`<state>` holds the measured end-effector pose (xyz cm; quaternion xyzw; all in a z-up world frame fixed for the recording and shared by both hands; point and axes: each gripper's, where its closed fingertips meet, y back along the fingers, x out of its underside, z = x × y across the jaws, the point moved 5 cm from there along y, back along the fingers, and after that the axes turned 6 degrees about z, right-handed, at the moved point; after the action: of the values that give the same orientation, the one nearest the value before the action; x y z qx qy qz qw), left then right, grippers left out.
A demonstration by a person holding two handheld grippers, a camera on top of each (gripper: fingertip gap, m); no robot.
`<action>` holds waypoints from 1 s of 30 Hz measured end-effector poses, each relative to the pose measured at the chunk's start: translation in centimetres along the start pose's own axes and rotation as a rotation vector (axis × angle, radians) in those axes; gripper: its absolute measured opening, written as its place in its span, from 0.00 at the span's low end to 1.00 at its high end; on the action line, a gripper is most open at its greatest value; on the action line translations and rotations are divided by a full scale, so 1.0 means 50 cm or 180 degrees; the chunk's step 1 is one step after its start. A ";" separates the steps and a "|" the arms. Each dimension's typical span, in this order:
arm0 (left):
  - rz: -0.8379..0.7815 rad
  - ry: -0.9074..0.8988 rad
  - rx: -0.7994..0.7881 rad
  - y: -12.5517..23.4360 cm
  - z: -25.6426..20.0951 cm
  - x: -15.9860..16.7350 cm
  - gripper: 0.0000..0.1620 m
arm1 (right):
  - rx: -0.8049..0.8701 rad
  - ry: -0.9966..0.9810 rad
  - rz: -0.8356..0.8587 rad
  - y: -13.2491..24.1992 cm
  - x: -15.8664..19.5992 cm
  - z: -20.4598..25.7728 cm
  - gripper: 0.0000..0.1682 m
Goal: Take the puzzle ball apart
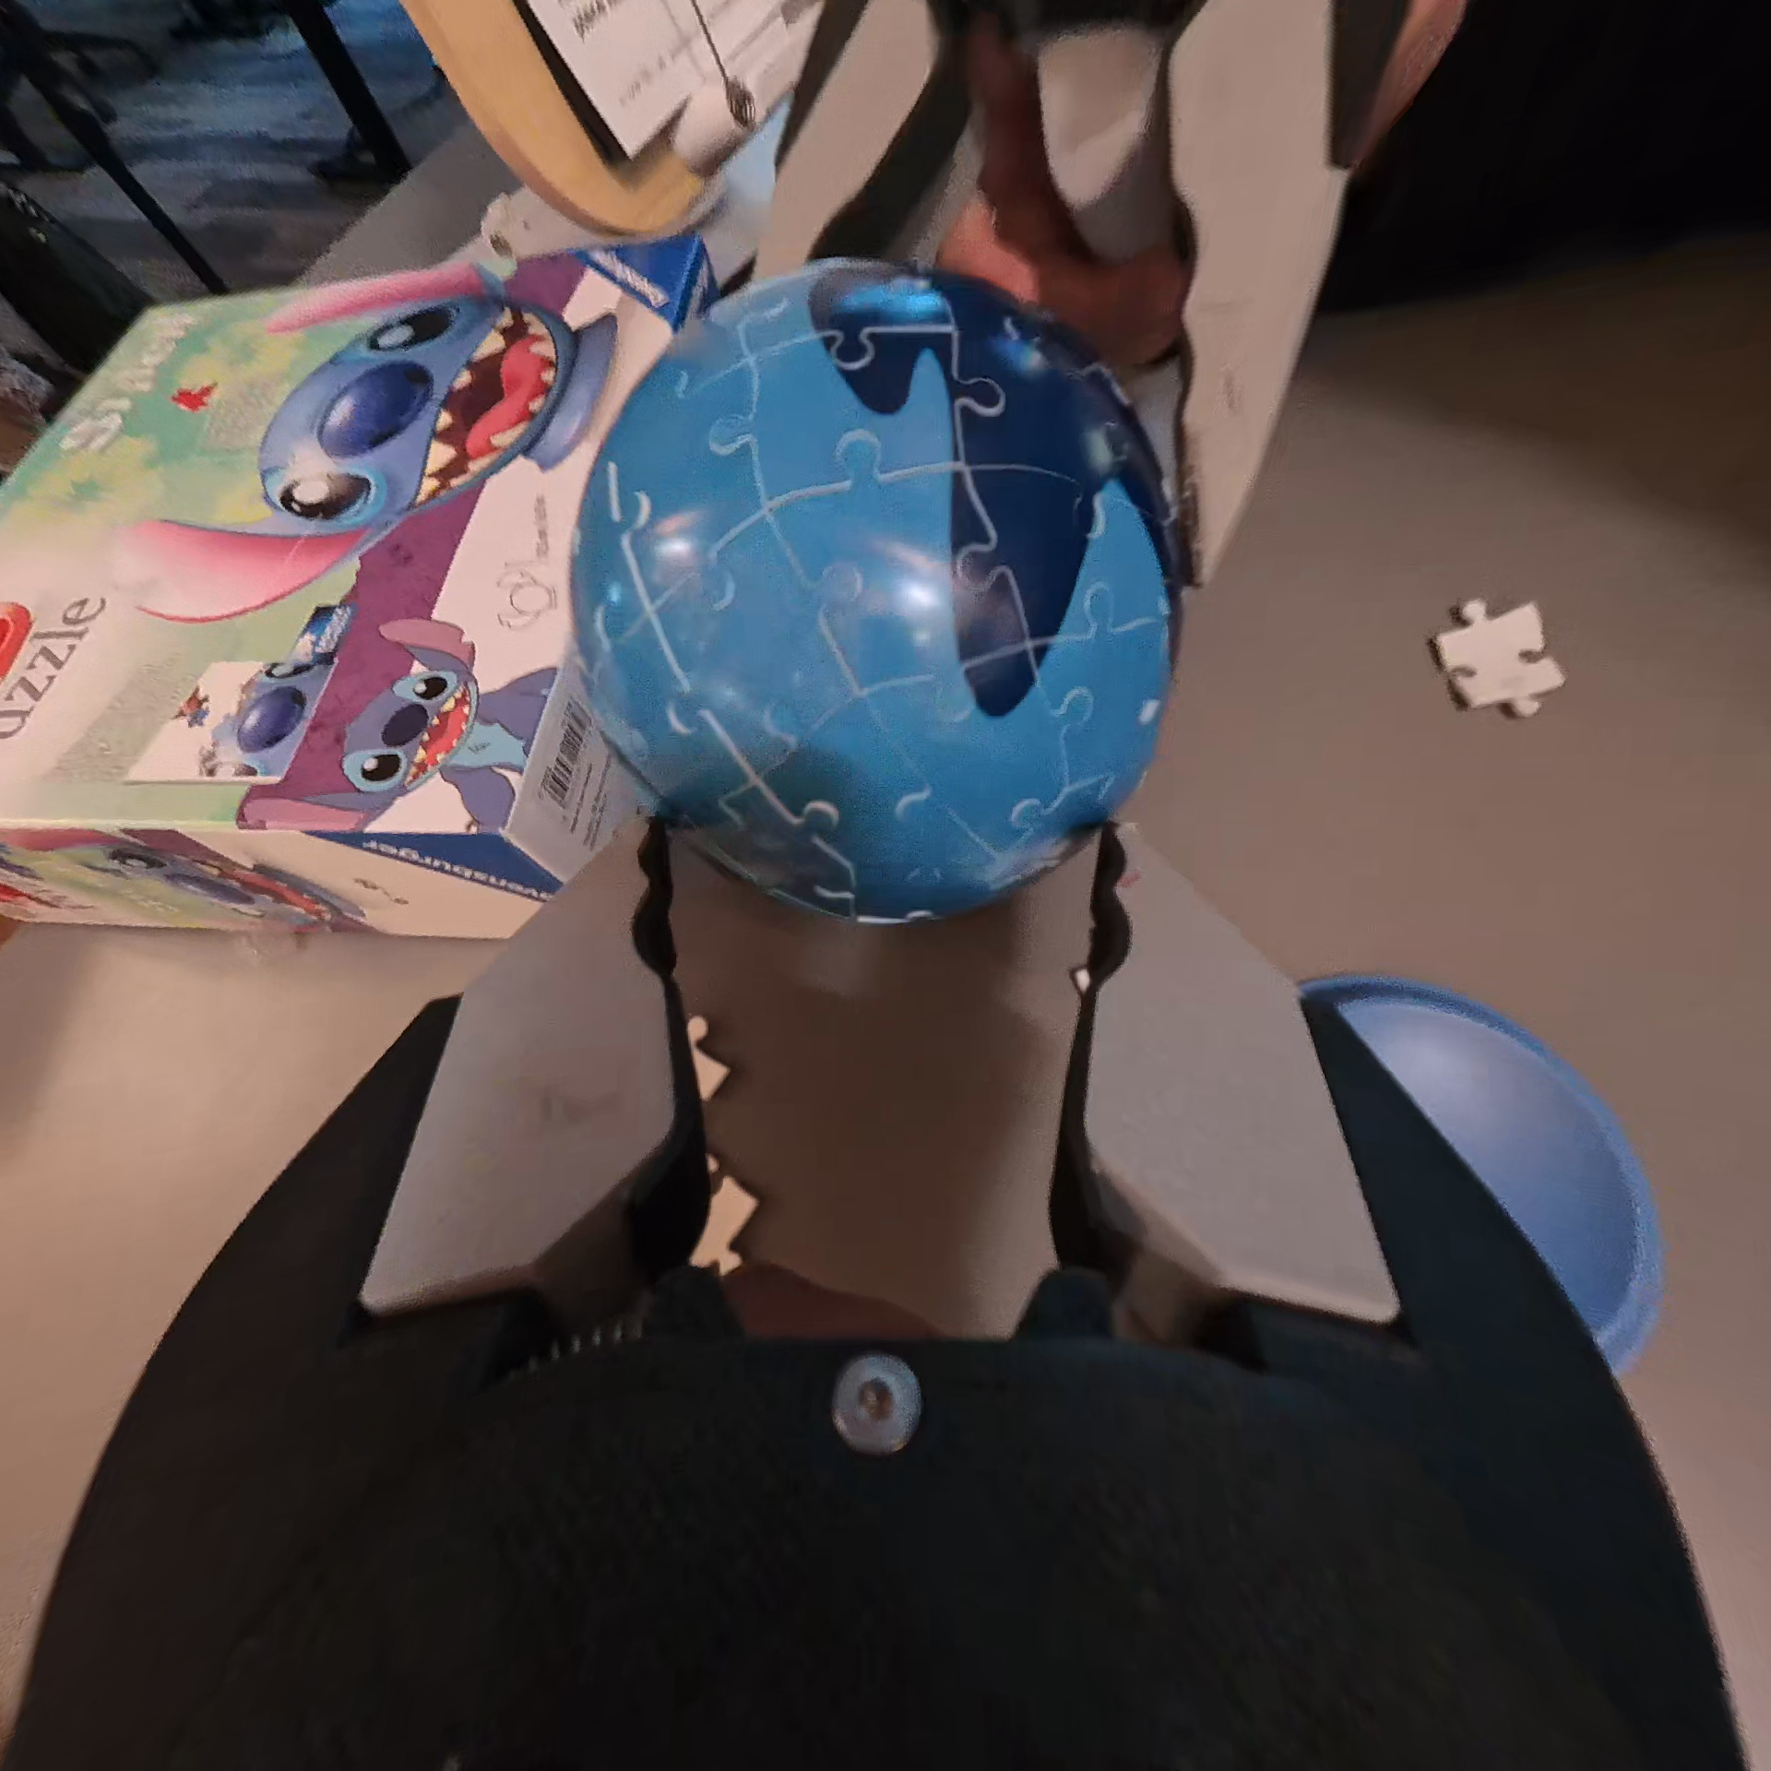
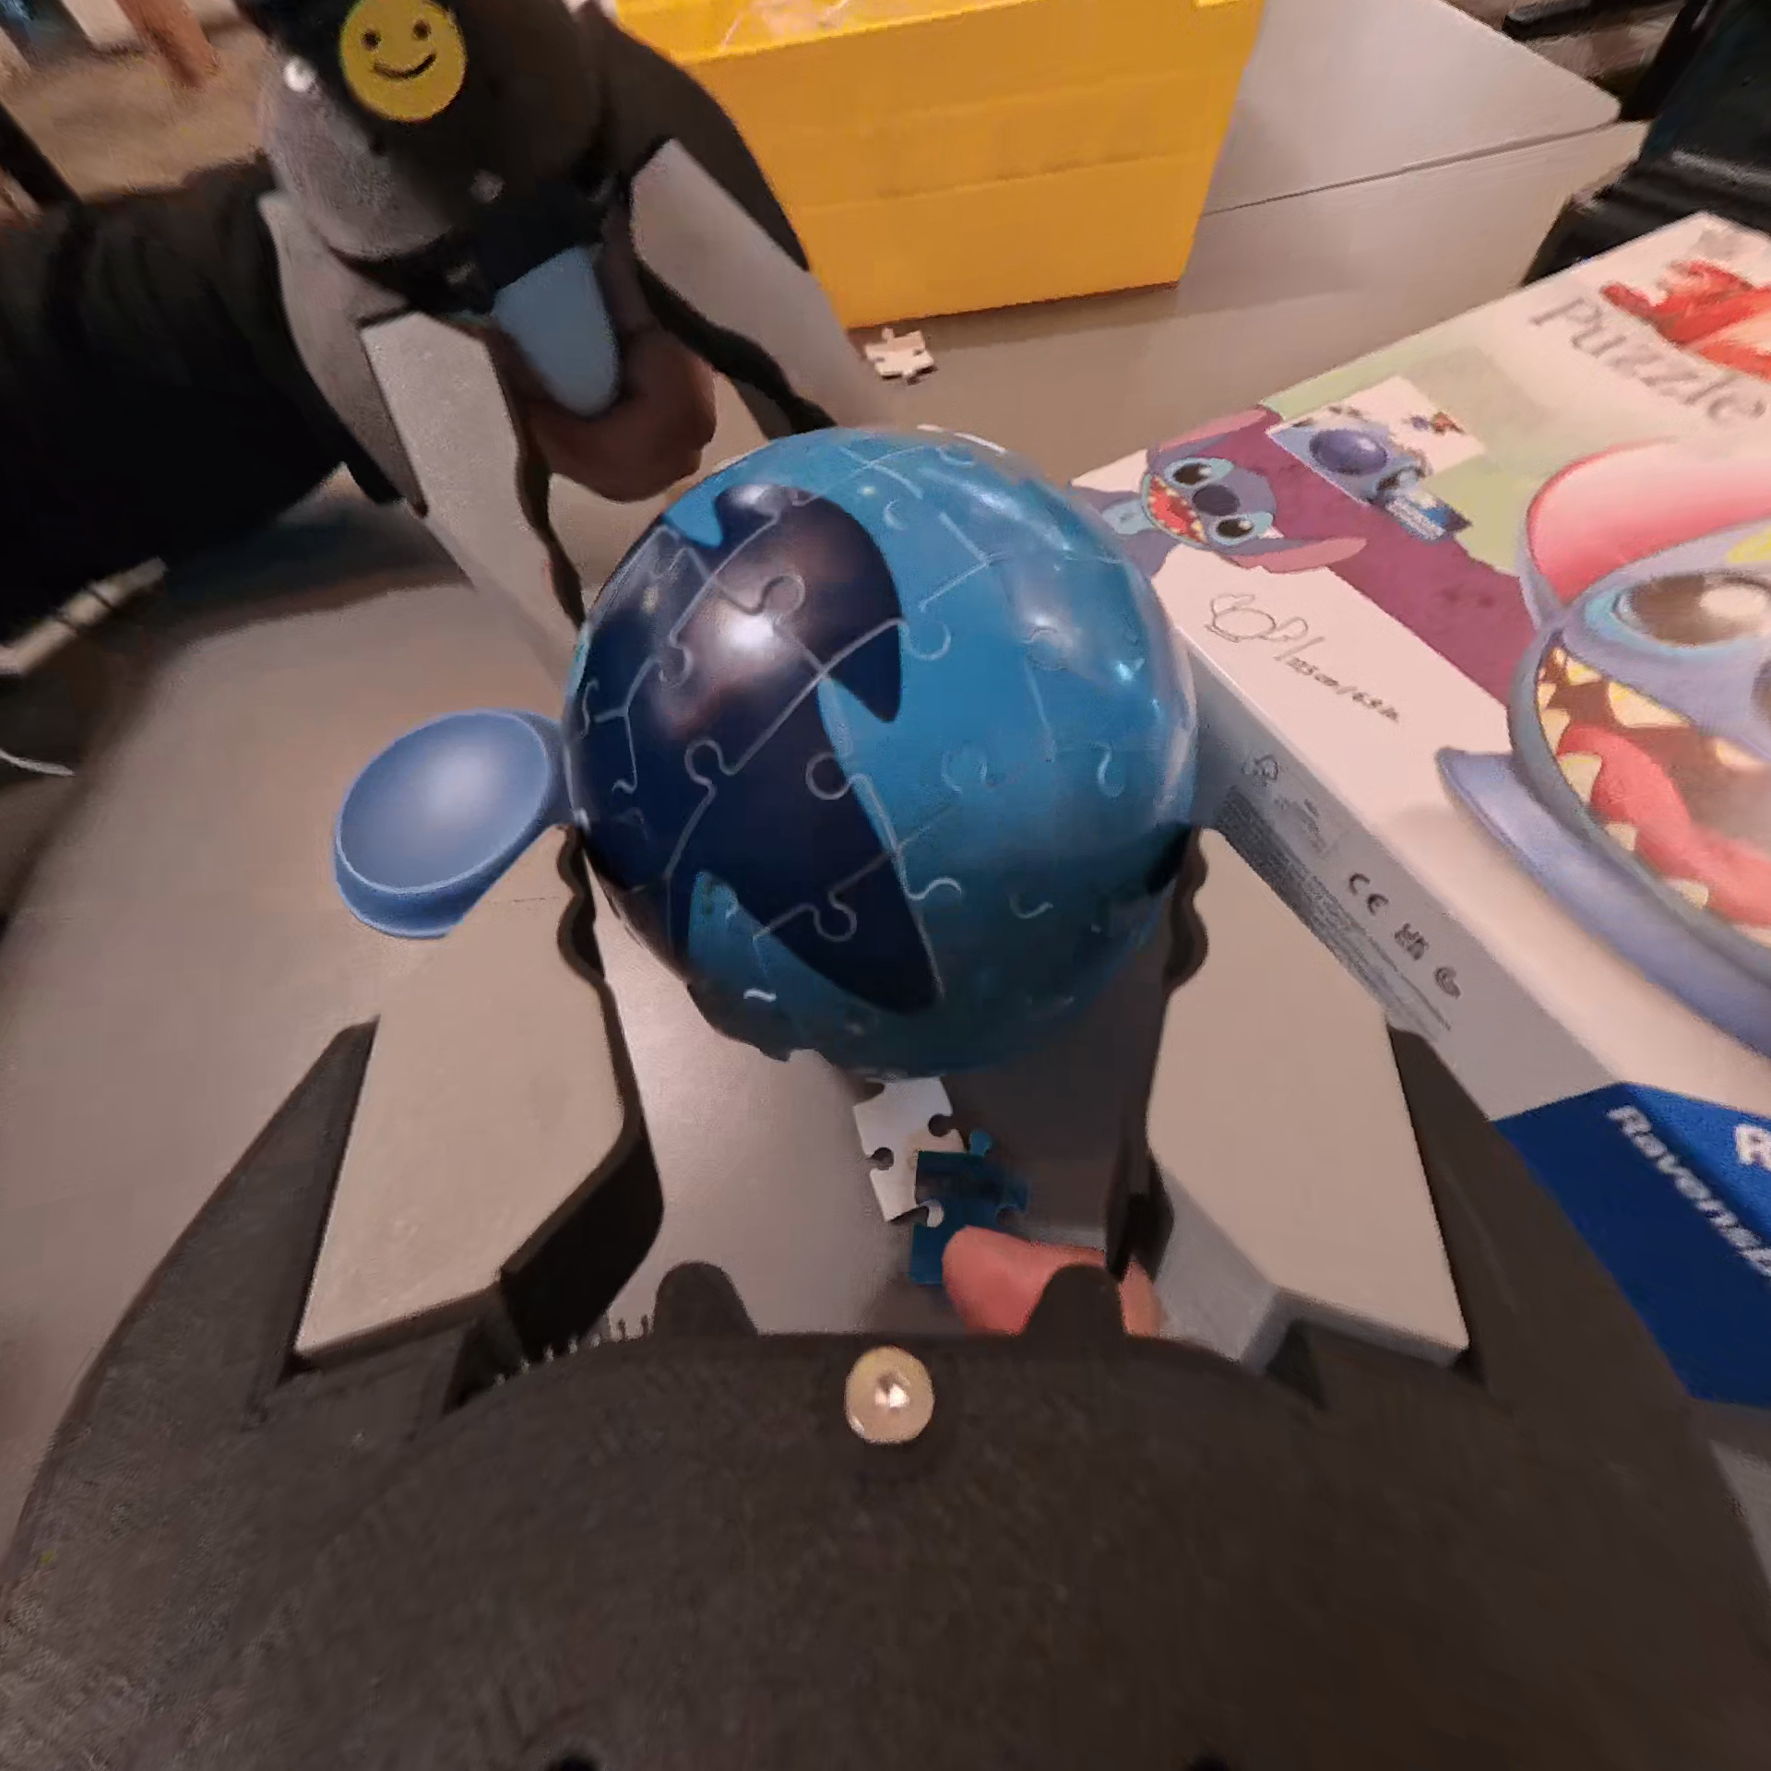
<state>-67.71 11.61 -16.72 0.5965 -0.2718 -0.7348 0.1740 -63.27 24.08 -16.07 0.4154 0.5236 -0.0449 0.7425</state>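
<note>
The left tool [image 1: 877, 839] has its two fingers clamped on the lower sides of the puzzle ball [image 1: 877, 594], and the right tool [image 2: 877, 862] grips the same puzzle ball [image 2: 877, 757] from the opposite side, its fingers pressed to the ball's flanks; the ball hangs between the two, lifted clear of the grey surface [image 2: 240, 1006]. The ball is glossy mid-blue with a jagged dark-blue patch across its interlocking pieces. Under it, on the surface, lie a white loose piece [image 2: 901, 1140] and a blue loose piece [image 2: 968, 1207] touching one another, and another white piece [image 1: 1497, 656] rests farther off on bare grey. A round blue stand [image 2: 441, 834] with a shallow dished top sits just beside the ball, on the side away from the box. The puzzle box [image 1: 287, 594], printed with a blue cartoon creature, lies flat on the surface close to the ball. Beyond it a yellow bin [image 2: 958, 163] stands on the surface toward its far edge. The room behind is dim, with dark furniture legs [image 1: 125, 144] on a grey floor past the surface's edge.
</note>
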 end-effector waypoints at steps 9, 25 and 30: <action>0.0034 0.0200 0.0045 0.000 0.008 0.006 0.51 | -0.0387 -0.0208 -0.0247 0.013 0.014 -0.015 0.69; 0.0210 0.0324 0.0540 -0.024 -0.014 -0.005 0.57 | -0.0553 -0.0186 -0.0050 0.035 0.048 0.000 0.69; 0.0195 0.0338 0.0724 -0.057 -0.027 -0.023 0.61 | -0.0730 -0.0269 0.0058 0.031 0.062 0.002 0.72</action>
<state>-65.96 14.28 -17.71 0.6419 -0.3620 -0.6610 0.1417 -61.05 26.17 -17.72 0.3302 0.4898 0.0046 0.8069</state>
